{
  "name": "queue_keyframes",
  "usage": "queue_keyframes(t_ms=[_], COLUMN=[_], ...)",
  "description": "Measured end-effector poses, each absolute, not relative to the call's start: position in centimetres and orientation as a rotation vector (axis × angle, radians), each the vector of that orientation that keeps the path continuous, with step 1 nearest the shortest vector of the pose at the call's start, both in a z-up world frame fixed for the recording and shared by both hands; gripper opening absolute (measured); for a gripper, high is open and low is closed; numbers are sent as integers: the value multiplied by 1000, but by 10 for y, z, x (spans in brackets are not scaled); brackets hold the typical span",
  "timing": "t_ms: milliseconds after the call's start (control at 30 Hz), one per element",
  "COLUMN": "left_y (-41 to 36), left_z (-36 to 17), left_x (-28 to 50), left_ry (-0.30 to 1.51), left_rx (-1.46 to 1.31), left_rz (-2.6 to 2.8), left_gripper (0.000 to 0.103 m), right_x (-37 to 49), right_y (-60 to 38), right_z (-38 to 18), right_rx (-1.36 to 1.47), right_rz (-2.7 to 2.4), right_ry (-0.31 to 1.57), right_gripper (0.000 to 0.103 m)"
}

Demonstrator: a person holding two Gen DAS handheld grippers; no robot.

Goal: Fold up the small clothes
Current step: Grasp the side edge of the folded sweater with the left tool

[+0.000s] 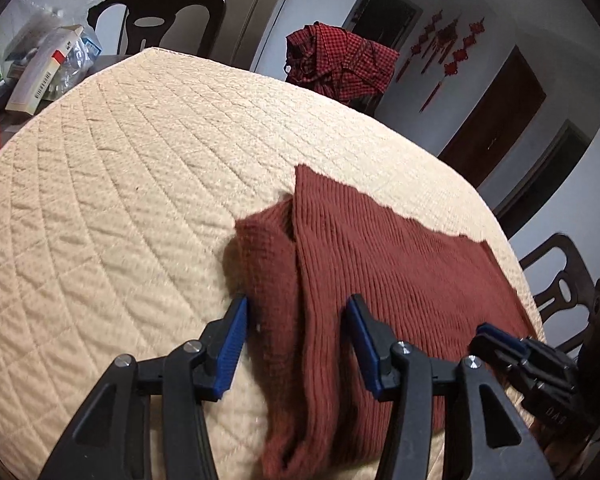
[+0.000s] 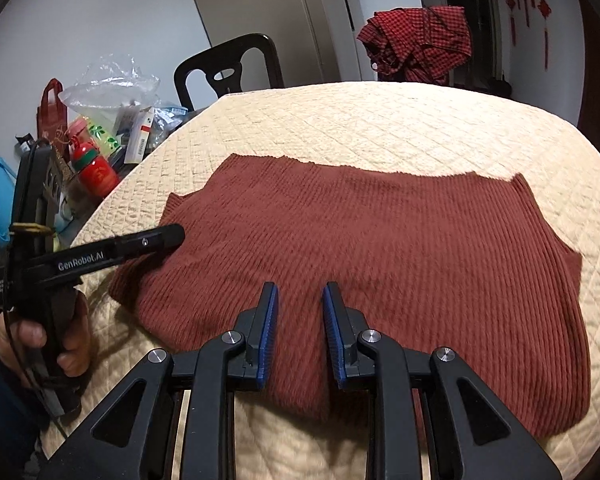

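A rust-red ribbed knit garment (image 1: 380,264) lies on the cream quilted table cover (image 1: 120,180), with a sleeve folded in along its left side. My left gripper (image 1: 296,304) is open above that folded left edge, holding nothing. In the right wrist view the garment (image 2: 380,240) lies spread flat. My right gripper (image 2: 300,292) is open over its near edge and holds nothing. The left gripper (image 2: 172,234) shows at the garment's left edge. The right gripper (image 1: 488,334) shows at the lower right of the left wrist view.
Dark chairs (image 1: 160,20) stand around the table, one draped with a red checked cloth (image 2: 420,40). Boxes, plastic bags and a red bottle (image 2: 94,168) crowd the far left of the table. Another chair (image 1: 560,280) stands at the right.
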State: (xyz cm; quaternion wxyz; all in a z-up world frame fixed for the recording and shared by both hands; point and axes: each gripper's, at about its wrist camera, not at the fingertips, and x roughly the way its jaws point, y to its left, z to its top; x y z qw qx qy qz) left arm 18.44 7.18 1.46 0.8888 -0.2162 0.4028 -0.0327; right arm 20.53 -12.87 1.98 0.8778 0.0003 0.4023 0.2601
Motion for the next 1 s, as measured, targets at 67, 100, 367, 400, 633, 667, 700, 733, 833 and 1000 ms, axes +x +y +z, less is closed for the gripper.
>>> queue_keyframes(t_ms=[67,100,367,400,633,667,700,733,833,1000], left_y=[75,76,72,71,69,68,68,67,65,68], left_z=[14,14,10,10,10,10,10,10,10,9], left_x=[188,190,167,164,175,177,178,180,181,181], left_ry=[837,840,858,854,865,863,862,861,860,870], left_rx=[-483,-503,-597,-597,-589,-586,-582,-577,-563,-551], left_rz=[-78,-88,-139,-138,-144,-143,-141,-139,-136,-116], left_gripper=[53,53,52,52,52,52,52,52,52,40], right_x=[212,217,246,248,221,215,207,199,182,171], right_y=[-125,-123,-121,-120,-123,-125,-127,-129,-135,-138], right_z=[18,17,13,13,16,15,14,13,12,5], right_rx=[0,1,52,61,90,93,96,101,121,120], right_rz=[544,546,538,537,578,581,584,587,595,604], right_ry=[842,844,859,861,872,876,877,875,879,903], right_gripper=[23,23,22,22,22,22,22,22,22,22])
